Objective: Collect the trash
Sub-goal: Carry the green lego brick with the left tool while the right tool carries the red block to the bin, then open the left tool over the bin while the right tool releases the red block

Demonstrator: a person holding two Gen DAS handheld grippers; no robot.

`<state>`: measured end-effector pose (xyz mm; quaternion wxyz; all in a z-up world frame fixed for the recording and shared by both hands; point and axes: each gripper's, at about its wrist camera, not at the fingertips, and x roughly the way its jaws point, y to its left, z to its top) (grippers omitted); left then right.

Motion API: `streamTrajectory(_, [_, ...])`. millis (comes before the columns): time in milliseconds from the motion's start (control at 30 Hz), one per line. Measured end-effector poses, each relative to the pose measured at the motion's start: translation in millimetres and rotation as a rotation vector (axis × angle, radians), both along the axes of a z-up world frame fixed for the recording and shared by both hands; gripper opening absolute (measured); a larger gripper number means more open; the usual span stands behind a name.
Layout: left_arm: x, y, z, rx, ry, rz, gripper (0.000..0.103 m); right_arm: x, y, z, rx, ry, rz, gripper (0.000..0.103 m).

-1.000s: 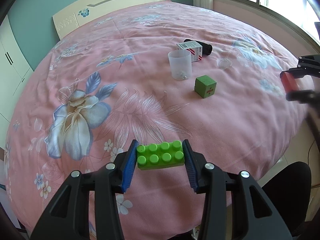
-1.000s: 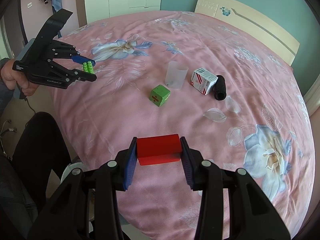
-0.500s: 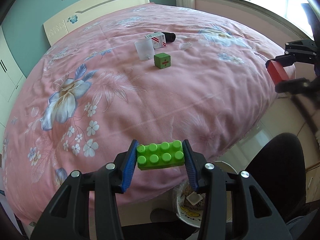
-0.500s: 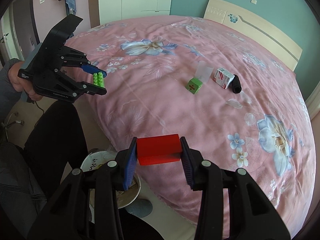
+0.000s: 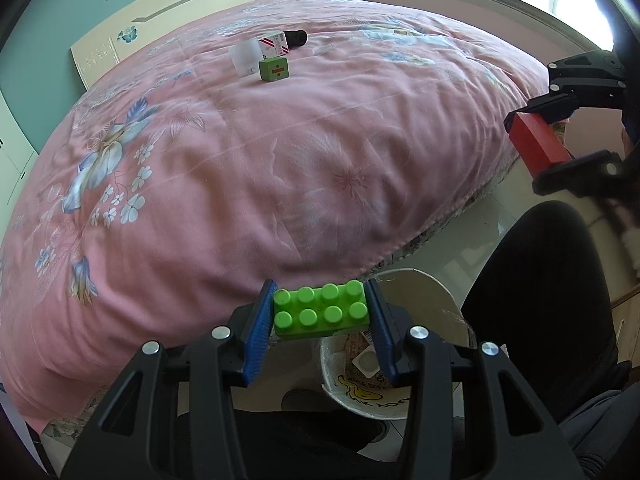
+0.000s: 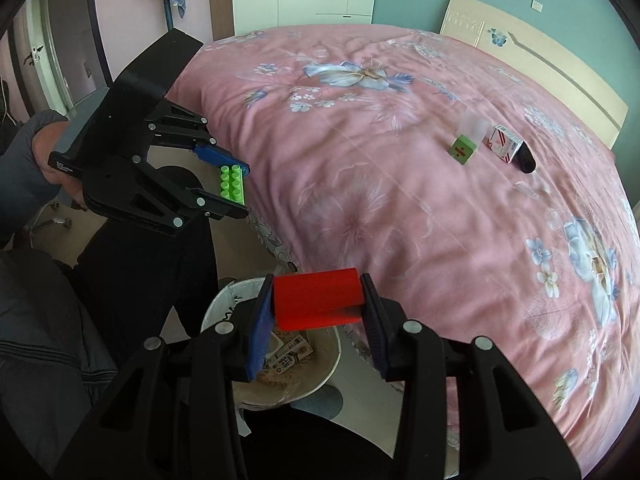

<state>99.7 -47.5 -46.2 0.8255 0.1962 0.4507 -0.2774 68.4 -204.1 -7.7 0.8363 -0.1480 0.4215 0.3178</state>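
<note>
Between the blue pads of the left gripper (image 5: 322, 314), a green studded brick (image 5: 321, 311), clamped end to end at a narrow opening, long axis running straight across from pad to pad, studs facing up toward the camera, tilted slightly with its right end higher. Held out past the edge of the bed (image 5: 248, 168) and just beside the rim of the white trash bin (image 5: 420, 280) on the floor, probably so that a release sends it down among the wrappers; not quite centred over the mouth, though, so likely a little more travel to the right first.

In the right gripper (image 6: 318, 300), likewise closed narrow, a red block (image 6: 316, 298), gripped on its two short ends, long axis level from pad to pad, a broad face toward the lens. Directly below it, the open bin (image 6: 332, 360) with paper scraps inside, so seemingly better placed for dropping. Both pieces carried crosswise, presumably because gripping the short ends suits the reach of the pads.

Farther out, well apart on the pink flowered cover: a green cube (image 6: 463, 150), a clear cup (image 6: 474, 126) touching or just behind it, a red-and-white carton (image 6: 503, 144) and a black cylinder (image 6: 526, 160) beside that, all yet to be gathered.
</note>
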Motion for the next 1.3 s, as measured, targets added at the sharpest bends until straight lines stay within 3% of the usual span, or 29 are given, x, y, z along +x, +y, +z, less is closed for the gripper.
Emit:
streamTrajectory(600, [-24.9,1.6,-91.2,0.025,0.184,0.043,0.047,-17.0,41.1,-101.6,0.021,0.207,0.036,0.042])
streamTrajectory(1300, [-22.3,-9.3,-169.1,0.092,0.347,0.065,0.047,4.2,58.0,-176.6,0.001,0.363,0.007,0.042])
